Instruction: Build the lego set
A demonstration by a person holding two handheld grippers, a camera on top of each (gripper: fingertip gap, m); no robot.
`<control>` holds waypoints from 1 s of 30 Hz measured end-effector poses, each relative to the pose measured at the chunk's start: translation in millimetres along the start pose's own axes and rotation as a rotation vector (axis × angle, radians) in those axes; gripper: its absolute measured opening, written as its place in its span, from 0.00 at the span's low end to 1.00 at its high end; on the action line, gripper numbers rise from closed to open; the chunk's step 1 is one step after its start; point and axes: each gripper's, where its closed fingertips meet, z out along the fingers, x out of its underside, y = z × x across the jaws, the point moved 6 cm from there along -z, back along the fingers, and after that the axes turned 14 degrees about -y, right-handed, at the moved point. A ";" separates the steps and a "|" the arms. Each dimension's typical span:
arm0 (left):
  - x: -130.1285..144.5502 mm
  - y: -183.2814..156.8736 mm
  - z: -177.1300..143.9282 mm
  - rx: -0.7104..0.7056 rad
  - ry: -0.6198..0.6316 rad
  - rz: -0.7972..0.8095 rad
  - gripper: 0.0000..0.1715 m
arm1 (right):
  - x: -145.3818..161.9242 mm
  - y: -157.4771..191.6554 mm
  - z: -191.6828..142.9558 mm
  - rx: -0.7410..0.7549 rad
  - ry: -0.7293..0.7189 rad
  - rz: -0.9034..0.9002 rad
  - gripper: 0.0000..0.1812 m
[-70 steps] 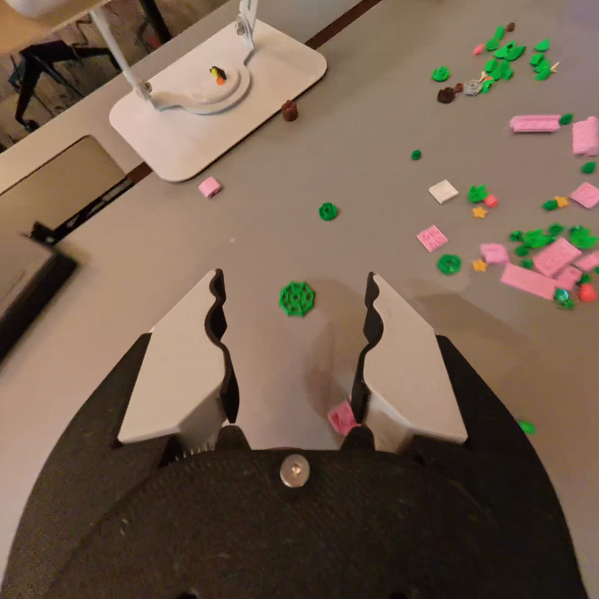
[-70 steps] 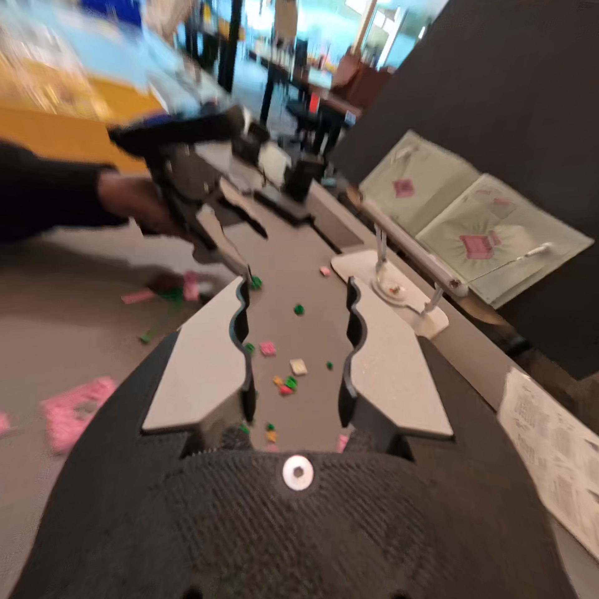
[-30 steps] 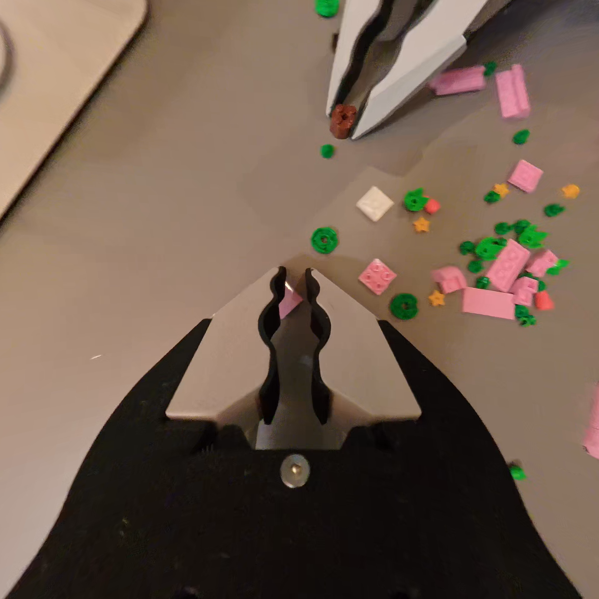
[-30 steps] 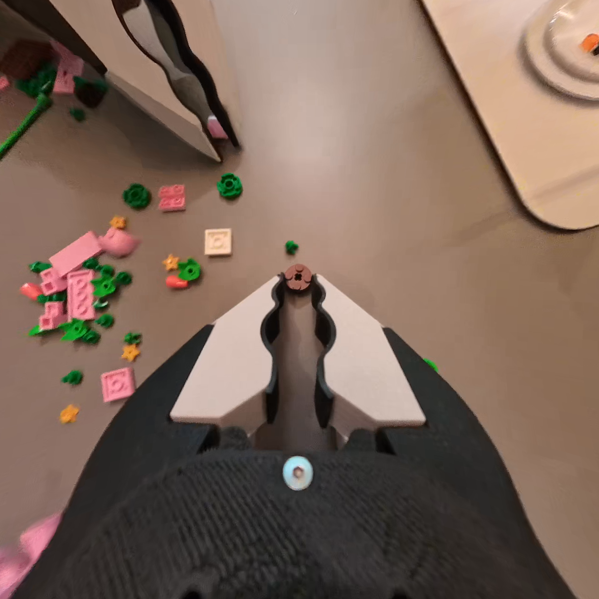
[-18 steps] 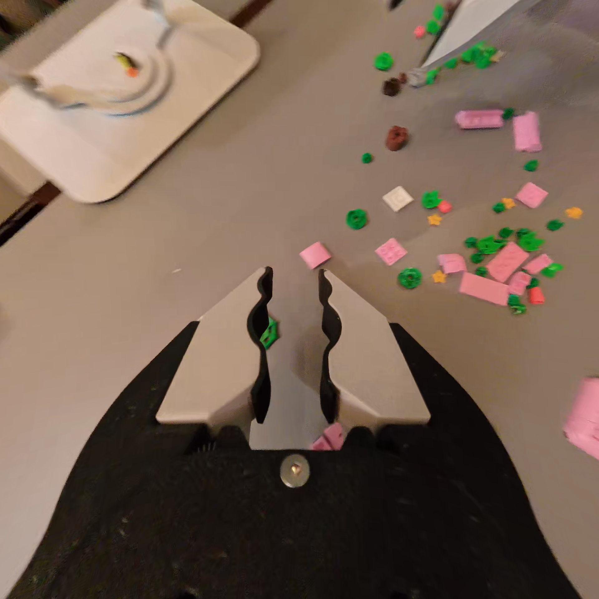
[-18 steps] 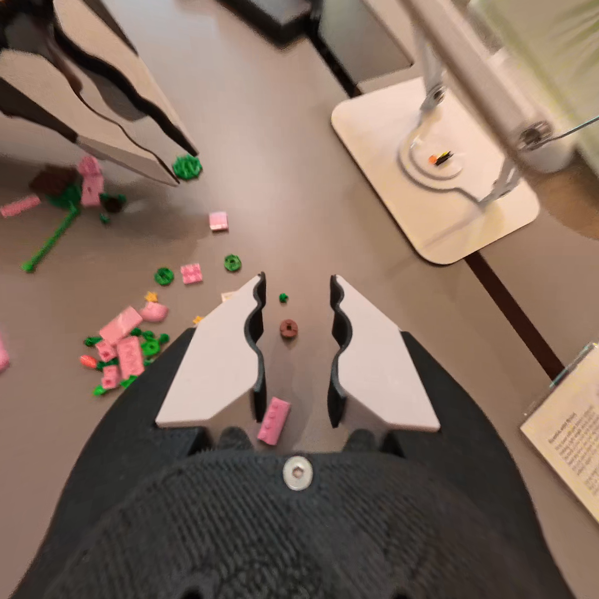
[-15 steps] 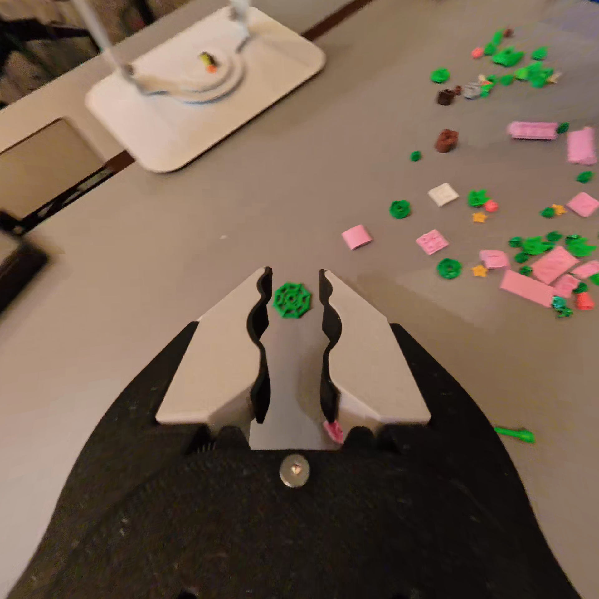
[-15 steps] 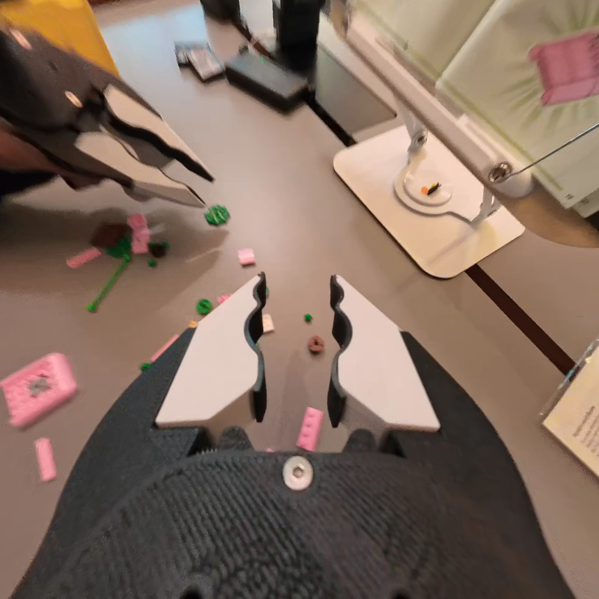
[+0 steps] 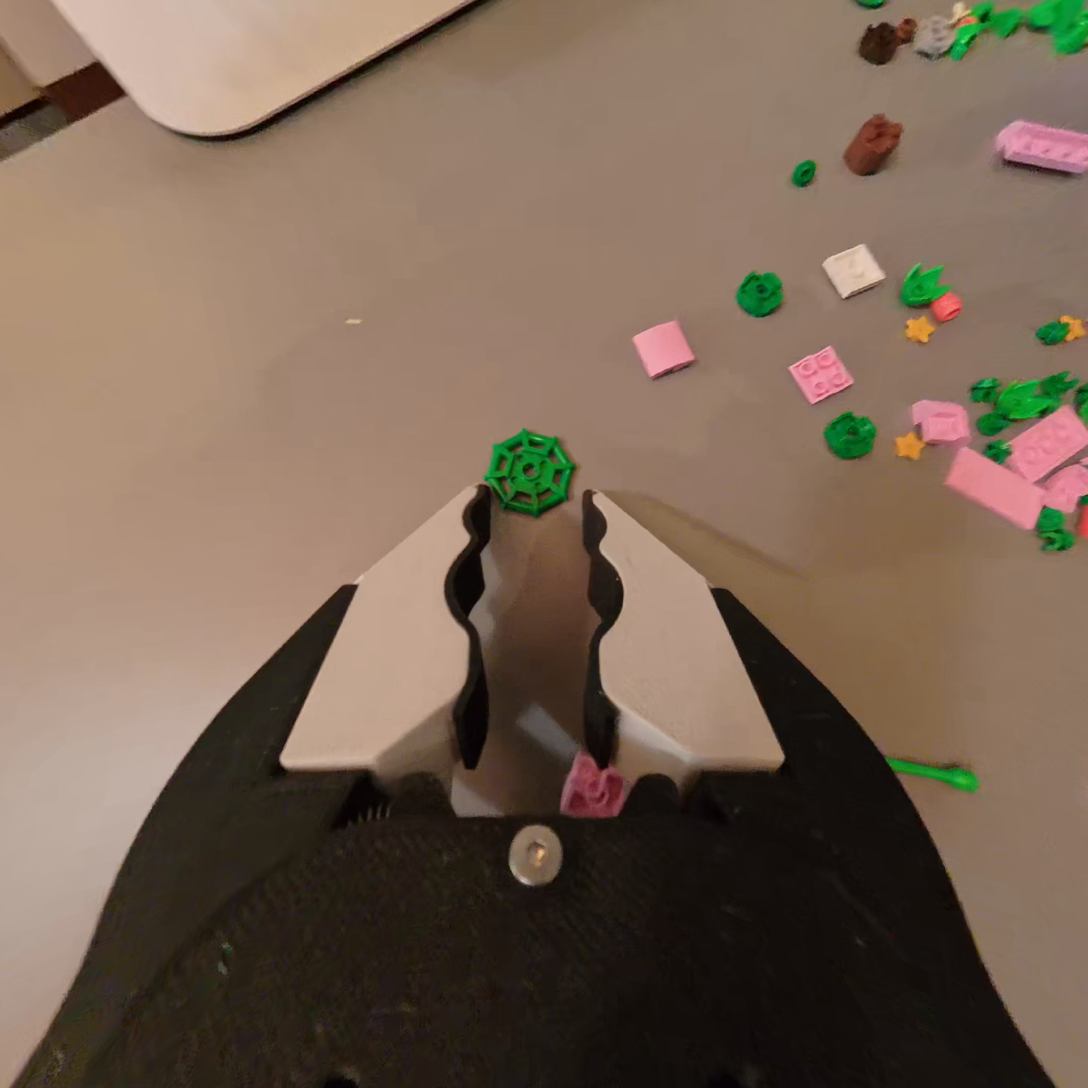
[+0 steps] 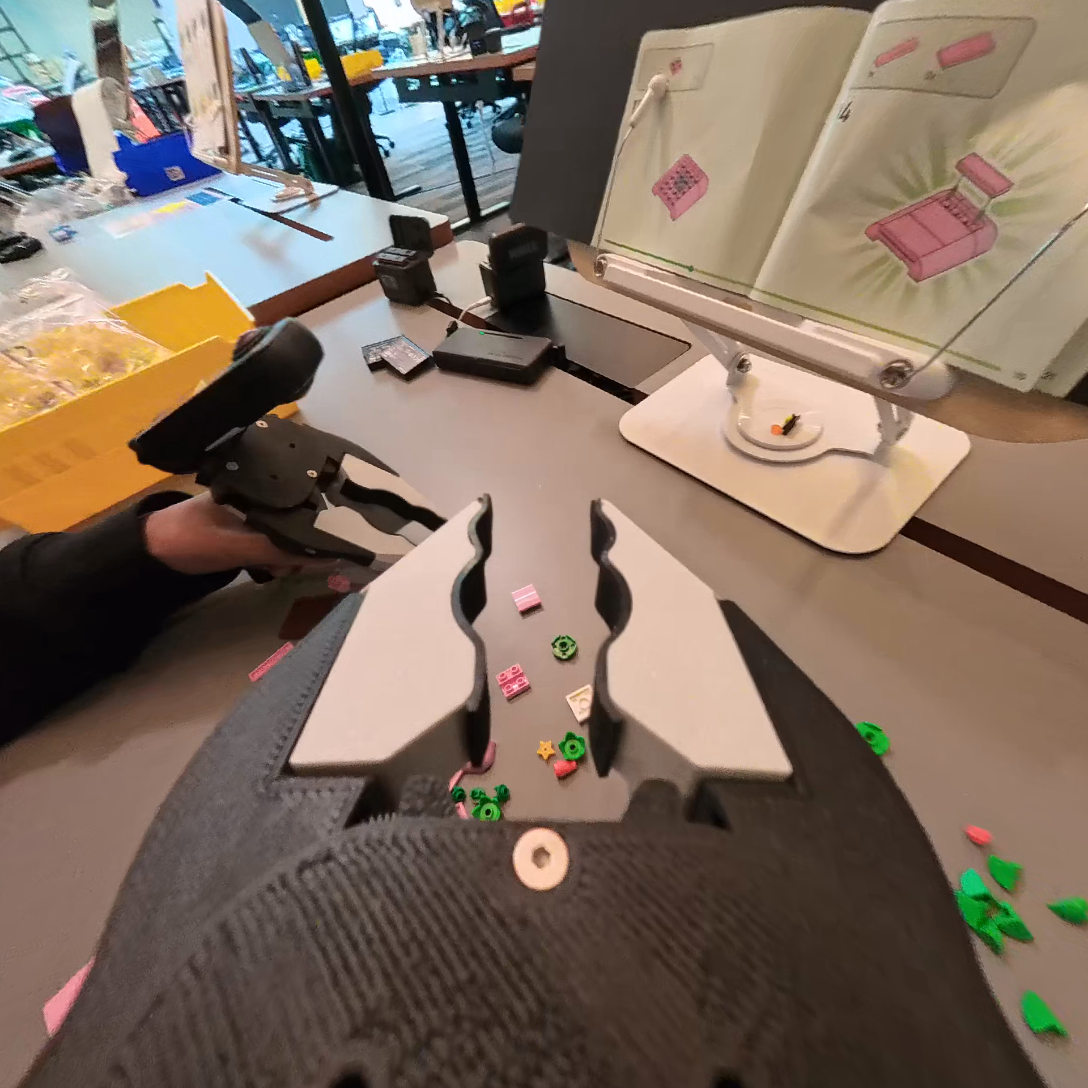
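Lego pieces lie loose across the grey bench, with no finished model in sight; the build looks to be at an early stage, nearly everything still to be joined. The left gripper, jaws parted and empty, noses up to a green web-shaped piece at centre frame, its left tip just touching the rim. Pink bricks and green bits are scattered at right, a brown piece at upper right. The right gripper, jaws likewise released, hangs above the scatter, the instruction booklet propped on its white stand at upper right.
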 end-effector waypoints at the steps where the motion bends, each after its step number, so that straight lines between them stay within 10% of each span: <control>1: -2.9 -3.0 3.5 0.027 0.010 -0.009 0.16 | -3.2 3.8 -2.8 0.006 -0.009 -0.010 0.18; 6: -9.2 -33.4 -1.8 0.211 -0.037 -0.013 0.16 | -15.0 37.3 -33.4 0.010 -0.090 -0.073 0.18; 15: -30.8 -30.3 -29.7 0.012 -0.293 0.005 0.13 | 86.9 76.5 -58.7 -0.003 -0.141 -0.003 0.12; 22: -34.1 -48.0 -38.1 -0.045 -0.426 0.138 0.02 | 94.6 75.8 -63.6 -0.053 -0.118 0.014 0.05; 30: -44.2 -44.3 -50.0 0.013 -0.553 0.003 0.26 | 100.3 72.2 -66.1 -0.155 -0.121 0.335 0.07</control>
